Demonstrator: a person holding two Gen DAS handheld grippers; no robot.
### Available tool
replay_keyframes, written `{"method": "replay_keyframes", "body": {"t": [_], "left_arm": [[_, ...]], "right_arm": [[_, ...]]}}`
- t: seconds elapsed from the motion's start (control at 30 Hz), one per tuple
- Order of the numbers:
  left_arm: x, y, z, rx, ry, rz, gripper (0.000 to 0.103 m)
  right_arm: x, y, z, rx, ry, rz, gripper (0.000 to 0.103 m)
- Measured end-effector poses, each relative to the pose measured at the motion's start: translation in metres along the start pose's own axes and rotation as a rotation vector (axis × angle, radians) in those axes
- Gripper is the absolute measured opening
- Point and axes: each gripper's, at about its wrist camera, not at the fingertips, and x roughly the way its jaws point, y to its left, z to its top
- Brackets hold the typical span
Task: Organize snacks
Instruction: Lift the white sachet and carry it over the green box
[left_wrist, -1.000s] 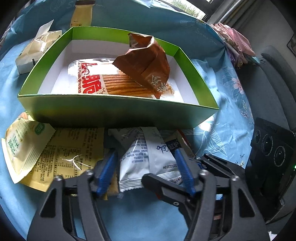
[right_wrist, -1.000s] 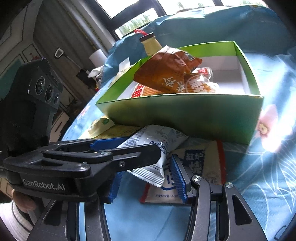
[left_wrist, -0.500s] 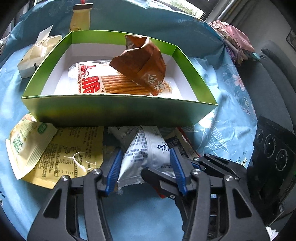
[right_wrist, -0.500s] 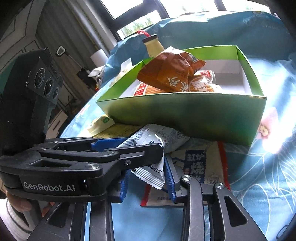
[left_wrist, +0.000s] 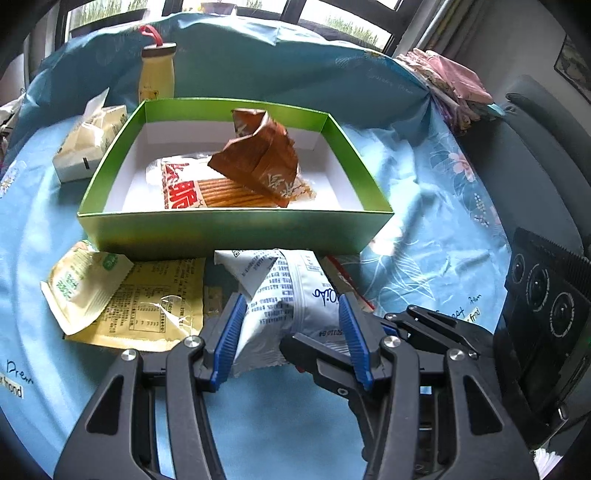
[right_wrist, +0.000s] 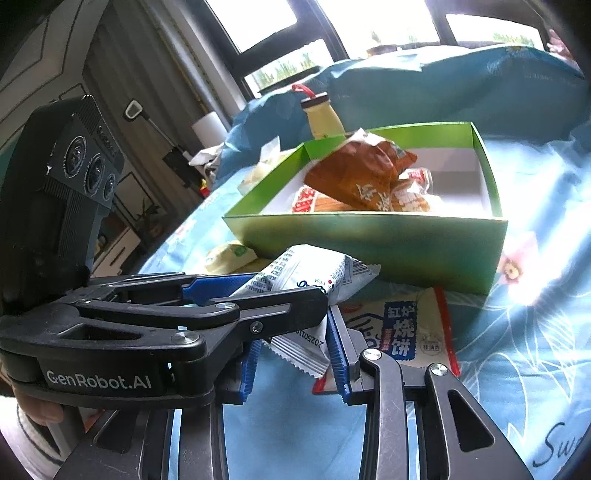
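White packet (left_wrist: 284, 295) now lifted — green box (left_wrist: 236, 232) wall just beyond.

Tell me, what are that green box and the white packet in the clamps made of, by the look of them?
The green box looks like thin cardboard: glossy green outside, matt white inside, with sharp folded corners. The white packet looks like printed plastic film with a slight sheen: it creases and puckers between the blue pads, and its end seal is crimped with a zigzag edge. Neither can be confirmed by sight alone.
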Motion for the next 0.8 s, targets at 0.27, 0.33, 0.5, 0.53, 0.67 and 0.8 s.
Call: {"method": "replay_keyframes", "body": {"t": [0.27, 0.33, 0.5, 0.53, 0.67, 0.8], "left_arm": [[-0.021, -0.01, -0.002, 0.021, -0.038, 0.008, 0.051], [-0.027, -0.013, -0.003, 0.031, -0.05, 0.013, 0.051], [-0.037, -0.018, -0.002, 0.042, -0.073, 0.015, 0.051], [-0.038, -0.018, -0.002, 0.043, -0.076, 0.014, 0.051], [-0.045, -0.022, -0.002, 0.053, -0.093, 0.017, 0.051], [-0.05, -0.023, -0.001, 0.056, -0.104, 0.014, 0.051]], "right_arm": [[-0.018, 0.013, 0.002, -0.021, -0.034, 0.001, 0.036], [-0.023, 0.016, 0.002, -0.026, -0.043, 0.002, 0.036], [-0.03, 0.023, 0.004, -0.039, -0.061, -0.001, 0.036], [-0.032, 0.024, 0.004, -0.042, -0.065, -0.002, 0.036], [-0.038, 0.029, 0.006, -0.052, -0.078, -0.003, 0.036], [-0.043, 0.032, 0.007, -0.06, -0.086, -0.006, 0.036]]}}
